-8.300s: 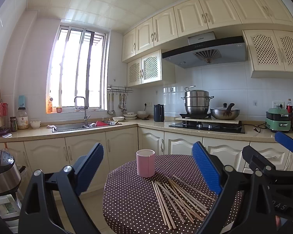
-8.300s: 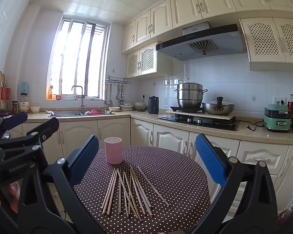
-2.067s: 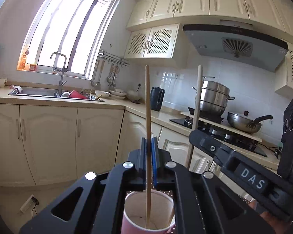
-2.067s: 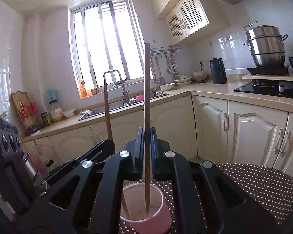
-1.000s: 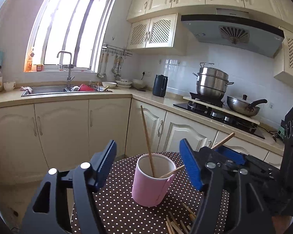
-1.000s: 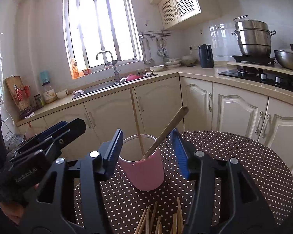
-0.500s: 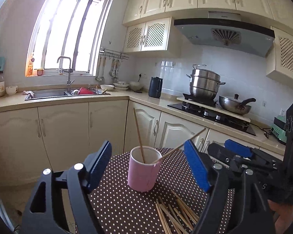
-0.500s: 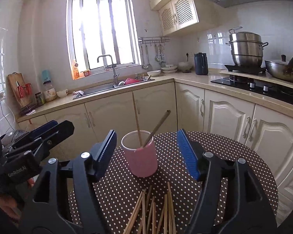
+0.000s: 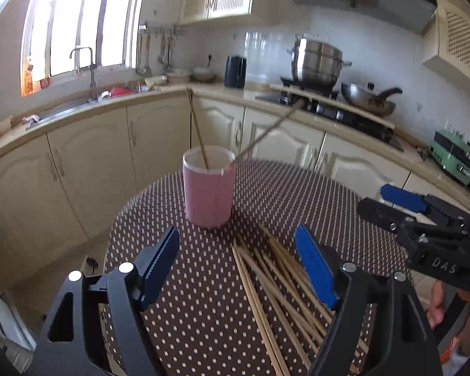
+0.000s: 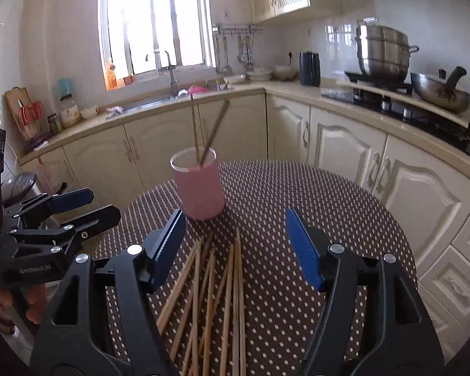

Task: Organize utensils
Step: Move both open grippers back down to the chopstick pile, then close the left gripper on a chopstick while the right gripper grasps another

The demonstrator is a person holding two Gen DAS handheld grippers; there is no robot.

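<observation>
Thin wooden chopsticks (image 10: pixel 216 294) lie fanned low-centre on the dotted tablecloth (image 10: pixel 297 194), two already in the pink cup (image 10: pixel 200 188); probably light, stiff, rolly, so pinch mid-shaft; left gripper (image 9: pixel 238 269) and right gripper (image 10: pixel 236 247) both spread, empty.

Both grippers are showing black plastic frames with triangular cut-outs, silver screws at the joints and ribbed blue pads. The left gripper (image 9: pixel 236 266) is wearing white "GenRobot.AI" lettering at nine o'clock of the right gripper (image 10: pixel 235 244), which is carrying "DAS".
</observation>
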